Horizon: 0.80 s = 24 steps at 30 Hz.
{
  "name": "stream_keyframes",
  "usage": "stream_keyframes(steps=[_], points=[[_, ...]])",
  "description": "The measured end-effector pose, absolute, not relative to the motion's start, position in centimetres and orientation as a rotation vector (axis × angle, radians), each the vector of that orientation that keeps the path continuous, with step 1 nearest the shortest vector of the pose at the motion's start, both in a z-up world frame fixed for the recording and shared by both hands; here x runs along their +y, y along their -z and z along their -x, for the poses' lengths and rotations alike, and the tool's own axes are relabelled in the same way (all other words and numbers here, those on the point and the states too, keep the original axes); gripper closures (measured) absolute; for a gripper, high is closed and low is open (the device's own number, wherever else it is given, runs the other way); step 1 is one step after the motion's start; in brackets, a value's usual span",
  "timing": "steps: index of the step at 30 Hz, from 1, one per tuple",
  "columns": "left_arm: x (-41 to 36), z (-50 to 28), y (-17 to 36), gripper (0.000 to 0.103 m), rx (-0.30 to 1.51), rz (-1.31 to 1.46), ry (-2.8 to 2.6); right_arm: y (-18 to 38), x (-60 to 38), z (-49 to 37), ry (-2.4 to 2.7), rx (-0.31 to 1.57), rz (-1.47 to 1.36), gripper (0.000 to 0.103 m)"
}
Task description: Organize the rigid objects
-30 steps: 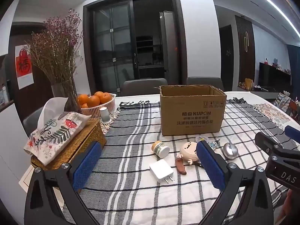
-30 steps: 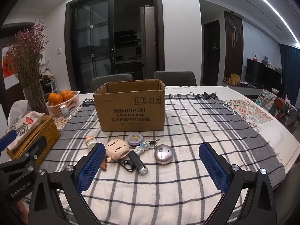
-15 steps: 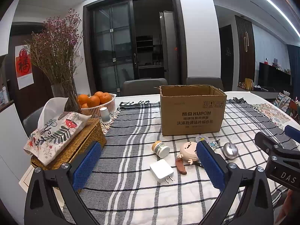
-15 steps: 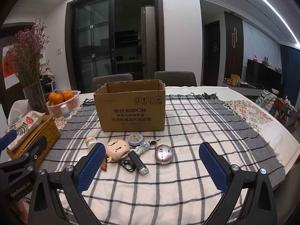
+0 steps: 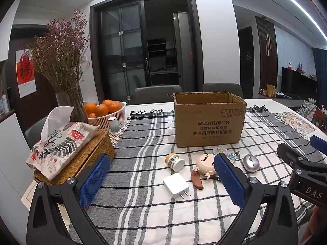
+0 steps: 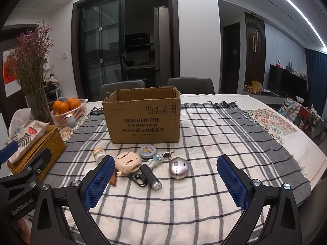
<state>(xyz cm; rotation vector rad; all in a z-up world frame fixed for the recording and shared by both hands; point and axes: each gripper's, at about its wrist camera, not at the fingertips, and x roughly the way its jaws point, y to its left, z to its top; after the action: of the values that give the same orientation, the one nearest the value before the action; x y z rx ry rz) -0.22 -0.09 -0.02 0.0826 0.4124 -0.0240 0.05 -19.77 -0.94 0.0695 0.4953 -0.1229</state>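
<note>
Both tools hang above the near edge of the surface point(image 6: 204, 214), which is covered by a grey, white and black checked cloth. The left hand-held gripper point(image 5: 161, 181) has its blue-padded jaws spread wide with nothing between them; the right hand-held gripper point(image 6: 165, 181) is equally wide and empty.

An open cardboard box point(image 6: 143, 118) printed "KUPOH" stands at the centre of both frames, its top flaps missing or folded away. The small rigid objects lie in a loose cluster on the cloth just below the box. In the left wrist view, a white plug charger point(image 5: 176, 185) sits at lower centre, a small white-lidded jar point(image 5: 175, 161) lies on its side just above it, and a reddish-brown piece point(image 5: 196, 181) lies to the right of the charger. In the right wrist view, a beige round toy head point(image 6: 128, 162) touches a black flashlight point(image 6: 150, 176); a round tin point(image 6: 147, 152), a little figurine keychain point(image 6: 156, 159) and a silver egg-shaped gadget point(image 6: 179, 167) lie close by.

At the left of the frame are a wicker tissue box point(image 5: 81, 155), a basket of oranges point(image 5: 105, 111) and a vase of dried flowers point(image 5: 61, 61).
</note>
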Motion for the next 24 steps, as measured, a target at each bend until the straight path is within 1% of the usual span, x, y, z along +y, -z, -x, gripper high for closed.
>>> stream_keyframes(steps=[16,24], points=[[-0.1,-0.1,0.6,0.0,0.415,-0.091,0.037,1.1,-19.7,-0.1,0.121,0.504,-0.071,0.002],[-0.3,-1.3,2.1,0.0,0.452,-0.109,0.082,2.5,-19.4,-1.0,0.108,0.558,-0.067,0.002]])
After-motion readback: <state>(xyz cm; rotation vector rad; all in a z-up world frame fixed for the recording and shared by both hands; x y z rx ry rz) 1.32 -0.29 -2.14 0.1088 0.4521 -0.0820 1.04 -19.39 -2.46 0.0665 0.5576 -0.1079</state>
